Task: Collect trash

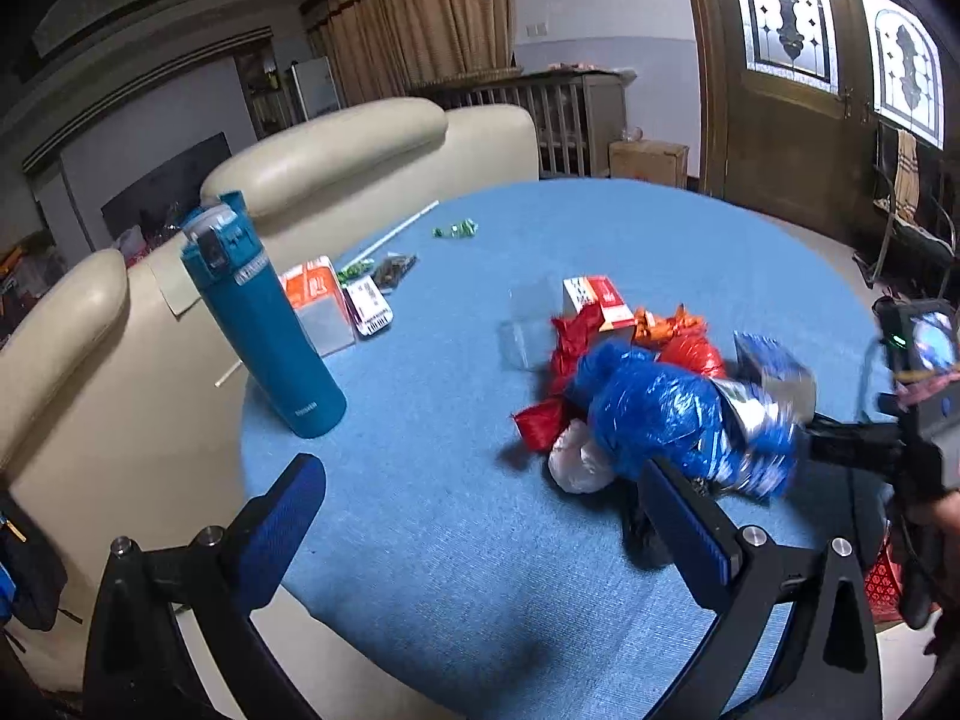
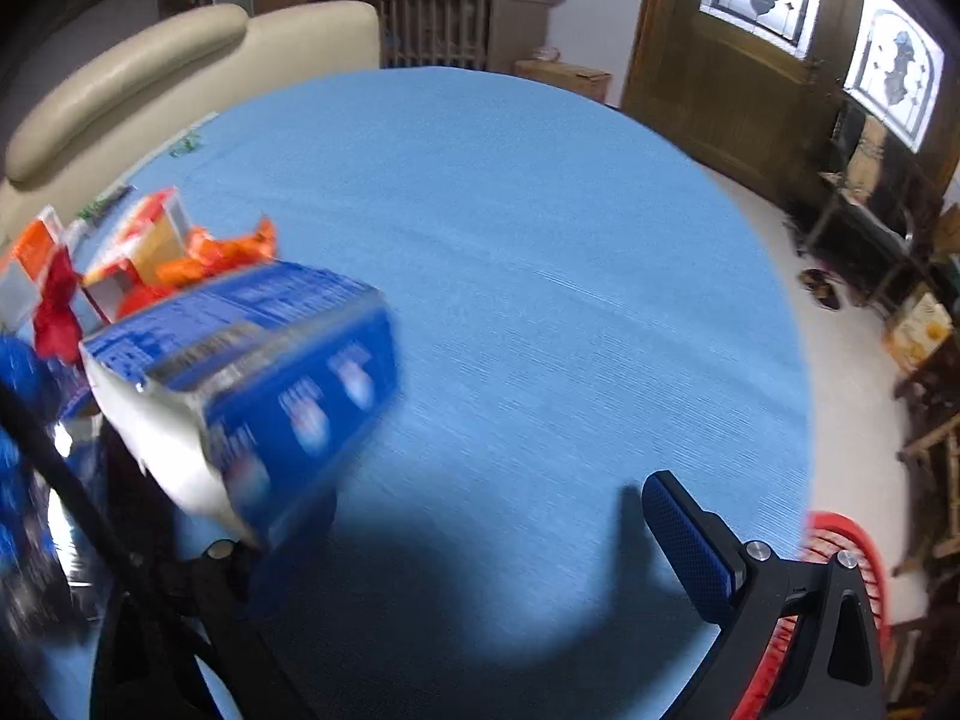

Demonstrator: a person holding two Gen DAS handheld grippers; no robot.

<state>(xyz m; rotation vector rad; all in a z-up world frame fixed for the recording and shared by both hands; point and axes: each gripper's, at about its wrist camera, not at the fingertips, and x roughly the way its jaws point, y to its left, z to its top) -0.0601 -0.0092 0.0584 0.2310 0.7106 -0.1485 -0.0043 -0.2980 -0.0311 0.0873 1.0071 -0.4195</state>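
A heap of trash lies on the round blue table (image 1: 456,540): a crumpled blue plastic bag (image 1: 654,414), red wrappers (image 1: 540,420), an orange wrapper (image 1: 666,324), a white wad (image 1: 576,462), a red-and-white carton (image 1: 600,300) and a blue box (image 1: 774,366). My left gripper (image 1: 486,516) is open, just in front of the heap, its right finger beside the blue bag. My right gripper (image 2: 462,546) is open wide; the blurred blue box (image 2: 252,372) rests against its hidden left finger, with nothing between the fingers.
A teal flask (image 1: 264,324) stands upright at the table's left edge, with small cartons (image 1: 318,300), green candy wrappers (image 1: 456,231) and a white straw (image 1: 396,234) behind it. Cream sofa backs (image 1: 324,150) border the left. A red basket (image 2: 840,546) sits below the table's right edge.
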